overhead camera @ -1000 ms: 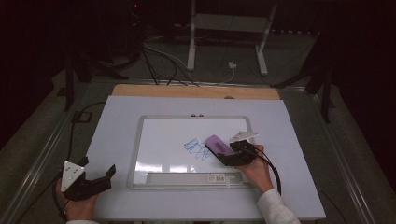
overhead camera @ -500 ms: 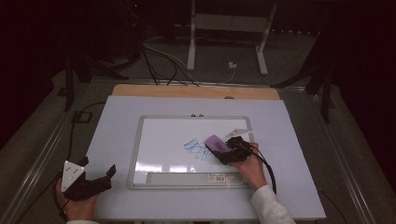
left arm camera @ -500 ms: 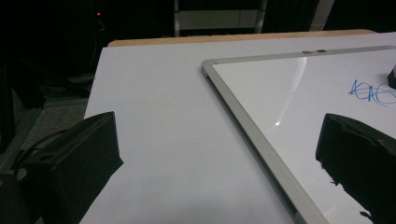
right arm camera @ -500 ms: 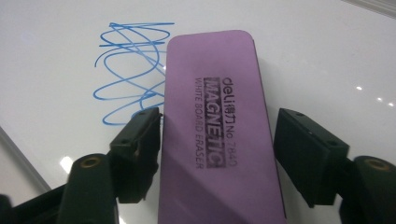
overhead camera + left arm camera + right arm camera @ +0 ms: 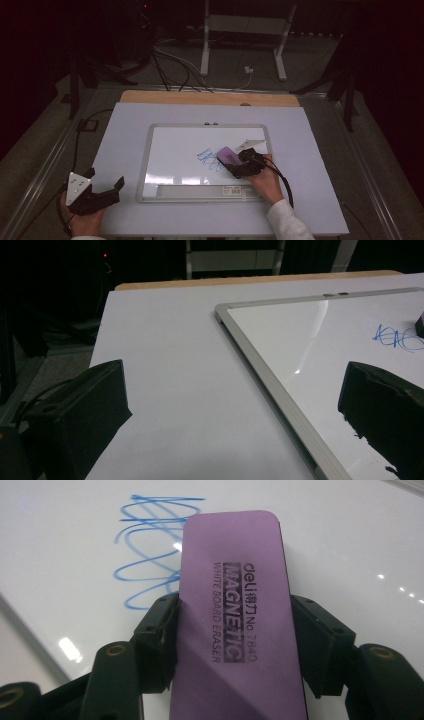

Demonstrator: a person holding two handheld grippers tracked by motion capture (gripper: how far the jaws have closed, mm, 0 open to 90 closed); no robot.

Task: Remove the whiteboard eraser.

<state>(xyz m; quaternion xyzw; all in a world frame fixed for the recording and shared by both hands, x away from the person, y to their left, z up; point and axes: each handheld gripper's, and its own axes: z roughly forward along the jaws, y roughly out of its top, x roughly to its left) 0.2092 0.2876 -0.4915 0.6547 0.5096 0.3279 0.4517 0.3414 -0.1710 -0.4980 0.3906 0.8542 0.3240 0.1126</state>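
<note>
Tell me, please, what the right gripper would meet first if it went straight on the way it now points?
Probably the blue scribble on the whiteboard: the right gripper holds the purple eraser, whose front end already overlaps those lines.

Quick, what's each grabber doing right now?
Left gripper: open, holding nothing, resting on the table beside the whiteboard.
Right gripper: shut on the purple eraser, at the blue scribble.

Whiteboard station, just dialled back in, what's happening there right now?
A person holds a gripper in each hand. The right gripper is shut on a purple eraser, held at the edge of the blue scribble on the whiteboard; the scribble is not wiped yet. The left gripper sits open near the table's front left corner, holding nothing.
</note>
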